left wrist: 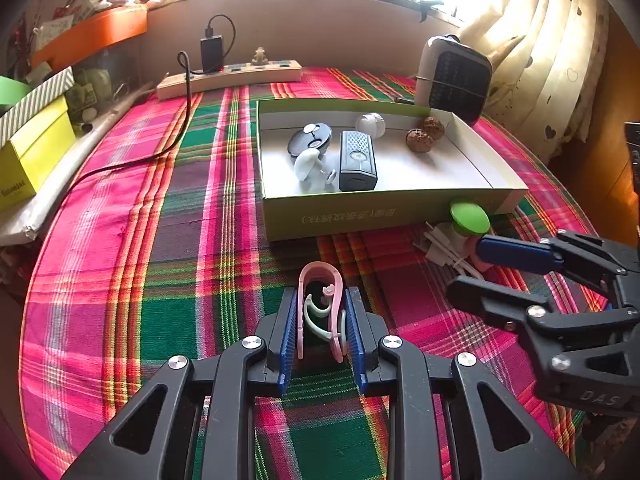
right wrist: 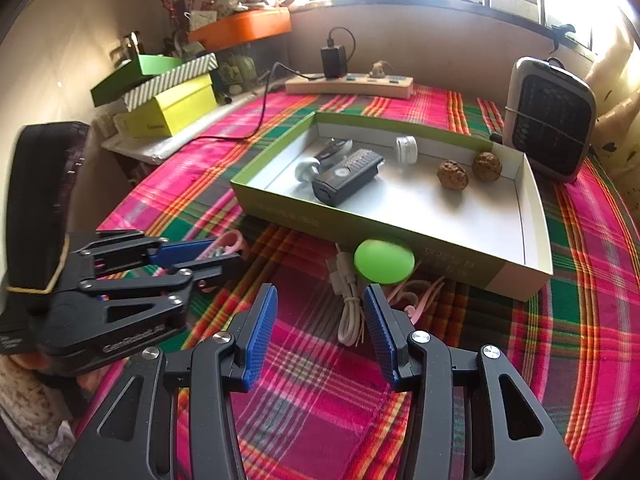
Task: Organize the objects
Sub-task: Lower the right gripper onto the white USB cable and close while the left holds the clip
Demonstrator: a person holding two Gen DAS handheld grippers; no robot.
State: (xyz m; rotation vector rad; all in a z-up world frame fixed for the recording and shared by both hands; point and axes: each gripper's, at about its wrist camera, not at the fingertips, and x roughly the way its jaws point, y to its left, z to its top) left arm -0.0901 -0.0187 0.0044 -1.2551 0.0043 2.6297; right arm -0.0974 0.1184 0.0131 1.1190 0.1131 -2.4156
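Note:
My left gripper [left wrist: 321, 312] is shut on a pink plastic clip [left wrist: 320, 280] with a pale green hook inside it, low over the plaid cloth. A green-sided shallow box [left wrist: 384, 210] holds a black device [left wrist: 357, 160], a round black gadget [left wrist: 310, 139], a white figure [left wrist: 308, 166], a white jar [left wrist: 371, 124] and two walnuts [left wrist: 419, 140]. My right gripper [right wrist: 320, 316] is open and empty, just short of a green-capped object [right wrist: 383, 261] and a white cable [right wrist: 347, 304] in front of the box [right wrist: 400, 236]. Pink hooks [right wrist: 420, 294] lie beside them.
A small heater [left wrist: 456, 80] stands behind the box at the right. A power strip [left wrist: 228, 78] with a charger and black cord lies at the back. Yellow and striped boxes [left wrist: 32, 136] stack at the left edge. A curtain [left wrist: 552, 52] hangs at the right.

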